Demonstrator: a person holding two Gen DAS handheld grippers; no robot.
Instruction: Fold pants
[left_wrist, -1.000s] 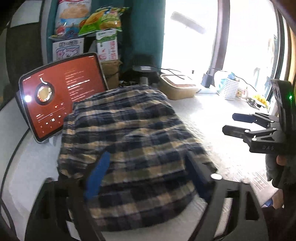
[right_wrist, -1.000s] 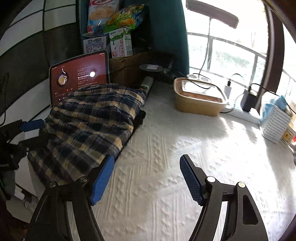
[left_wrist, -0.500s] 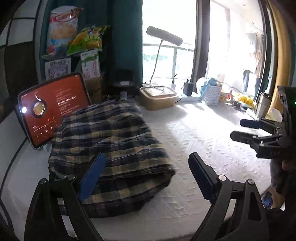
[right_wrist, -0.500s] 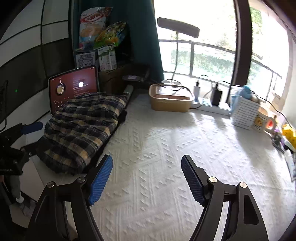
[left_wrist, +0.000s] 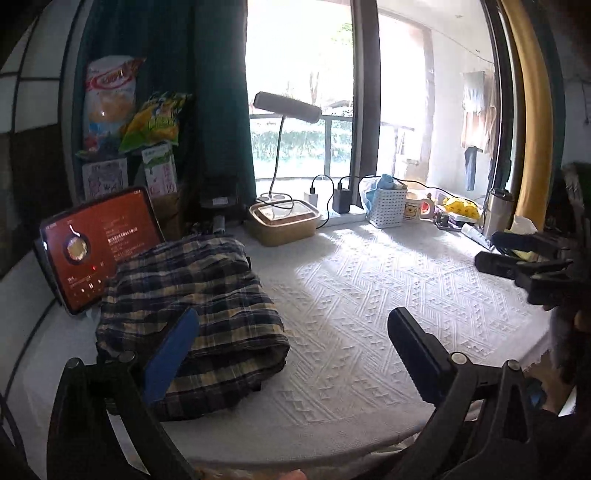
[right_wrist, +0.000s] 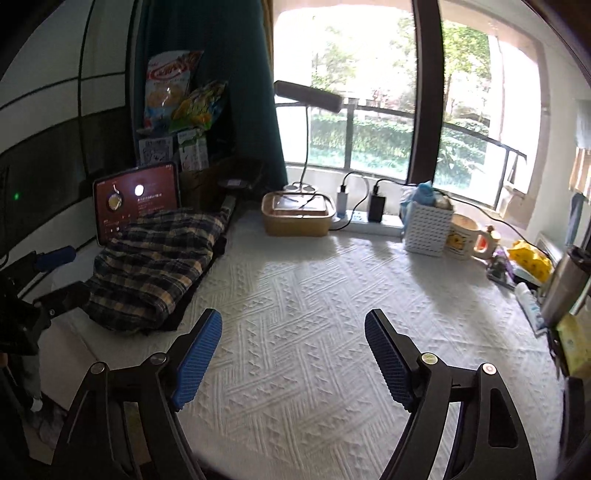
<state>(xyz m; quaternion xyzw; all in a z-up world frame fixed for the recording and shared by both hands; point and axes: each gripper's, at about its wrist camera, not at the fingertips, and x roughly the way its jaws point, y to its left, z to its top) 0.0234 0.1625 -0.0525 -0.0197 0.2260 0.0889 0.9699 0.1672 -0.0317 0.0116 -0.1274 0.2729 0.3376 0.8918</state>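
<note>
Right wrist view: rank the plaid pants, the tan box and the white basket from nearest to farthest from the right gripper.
From the right gripper:
1. Plaid pants, folded at the left, nearest.
2. Tan box at the back centre, and white basket at the back right. Both stand along the window edge, and the two are too close to call.

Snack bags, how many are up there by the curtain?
2. The big white-and-red bag leans at the top left of the stack. The green-and-yellow bag sits lower, to its right, overlapping it. More could be hidden behind them.
</note>
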